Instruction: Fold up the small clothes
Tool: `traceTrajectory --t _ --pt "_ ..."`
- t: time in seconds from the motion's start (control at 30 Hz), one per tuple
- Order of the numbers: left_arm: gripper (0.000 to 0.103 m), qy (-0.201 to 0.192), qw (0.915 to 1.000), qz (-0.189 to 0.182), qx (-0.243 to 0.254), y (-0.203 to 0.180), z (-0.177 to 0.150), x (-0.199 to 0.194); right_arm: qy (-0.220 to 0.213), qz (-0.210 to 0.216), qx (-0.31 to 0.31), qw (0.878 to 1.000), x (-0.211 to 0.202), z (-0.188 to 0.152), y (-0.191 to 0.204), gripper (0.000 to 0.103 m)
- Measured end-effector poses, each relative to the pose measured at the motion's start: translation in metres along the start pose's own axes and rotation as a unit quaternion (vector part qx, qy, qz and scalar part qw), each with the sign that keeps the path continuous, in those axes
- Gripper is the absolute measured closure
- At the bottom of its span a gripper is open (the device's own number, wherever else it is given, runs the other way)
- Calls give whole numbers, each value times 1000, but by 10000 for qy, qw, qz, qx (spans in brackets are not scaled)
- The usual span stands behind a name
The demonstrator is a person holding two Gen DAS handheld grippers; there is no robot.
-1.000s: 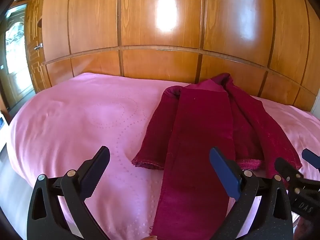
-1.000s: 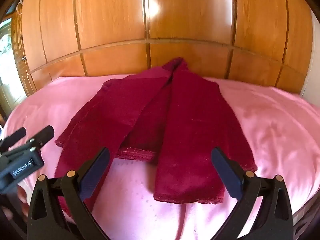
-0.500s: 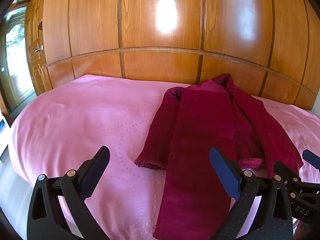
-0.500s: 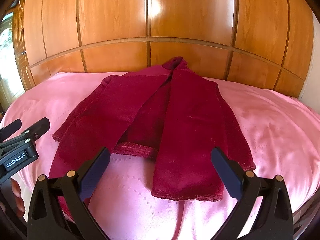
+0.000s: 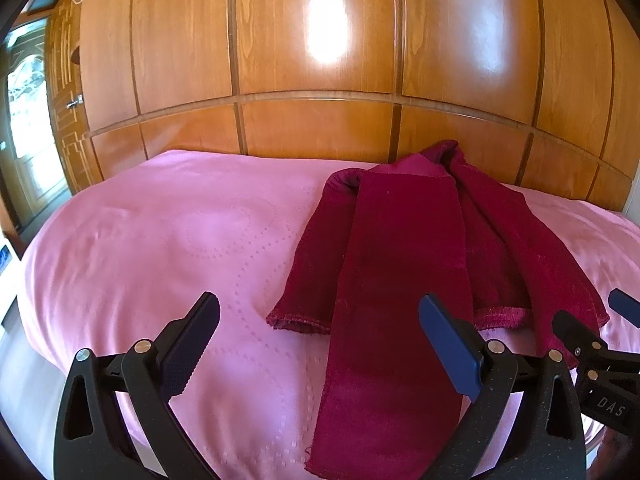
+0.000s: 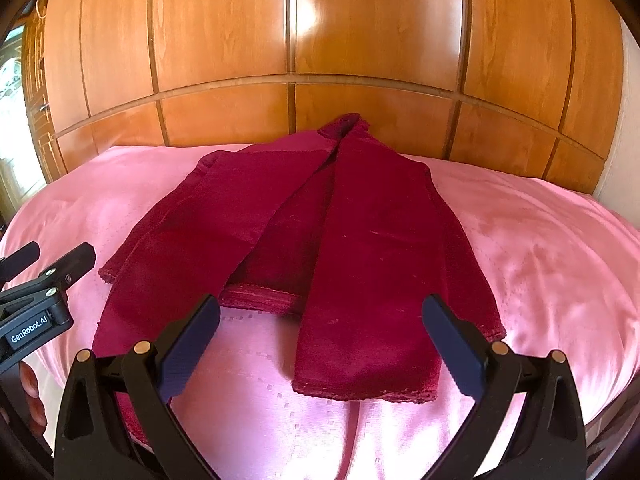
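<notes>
Two grippers hang low over the near edge of a bed, both with fingers spread wide and nothing between them. Left gripper: its left finger sits over bare pink bedspread, its right finger over the long near panel of the garment. Right gripper: fingers apart, the hem of the garment's right-hand panel lying between and just beyond them.

Task item: a dark red garment (velvety look, small scalloped trim along the hems), spread on the pink bedspread toward the bed's right half, collar end pointing at the wooden wall panelling. Both front panels are laid inward over the middle; a folded inner hem shows between them. Left-hand panel runs longest, reaching the near edge of the bed.

Each camera catches the other gripper at its frame edge: right one at the lower right of the left view, left one at the lower left of the right view, with fingertips of the person's hand below it.

Door with glass at far left.
</notes>
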State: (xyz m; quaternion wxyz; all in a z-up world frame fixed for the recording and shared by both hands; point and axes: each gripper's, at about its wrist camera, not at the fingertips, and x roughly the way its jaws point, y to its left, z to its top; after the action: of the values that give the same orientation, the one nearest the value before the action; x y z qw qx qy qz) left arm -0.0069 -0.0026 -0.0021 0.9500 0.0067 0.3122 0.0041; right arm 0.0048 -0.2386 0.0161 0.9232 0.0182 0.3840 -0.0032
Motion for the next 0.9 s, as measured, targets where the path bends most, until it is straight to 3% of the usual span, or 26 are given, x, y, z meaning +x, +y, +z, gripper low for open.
traceTrajectory --t 0.67,0.8,0.9 --pt "4 279 9991 -141 282 -3 -10 14 79 42 65 9999 6 -2 -10 4" --pt "4 311 9979 -255 502 -7 -13 17 130 81 49 9999 9 -2 -9 5" --pt "4 409 9962 -343 682 -10 -20 21 238 144 61 9996 15 -4 -11 12"
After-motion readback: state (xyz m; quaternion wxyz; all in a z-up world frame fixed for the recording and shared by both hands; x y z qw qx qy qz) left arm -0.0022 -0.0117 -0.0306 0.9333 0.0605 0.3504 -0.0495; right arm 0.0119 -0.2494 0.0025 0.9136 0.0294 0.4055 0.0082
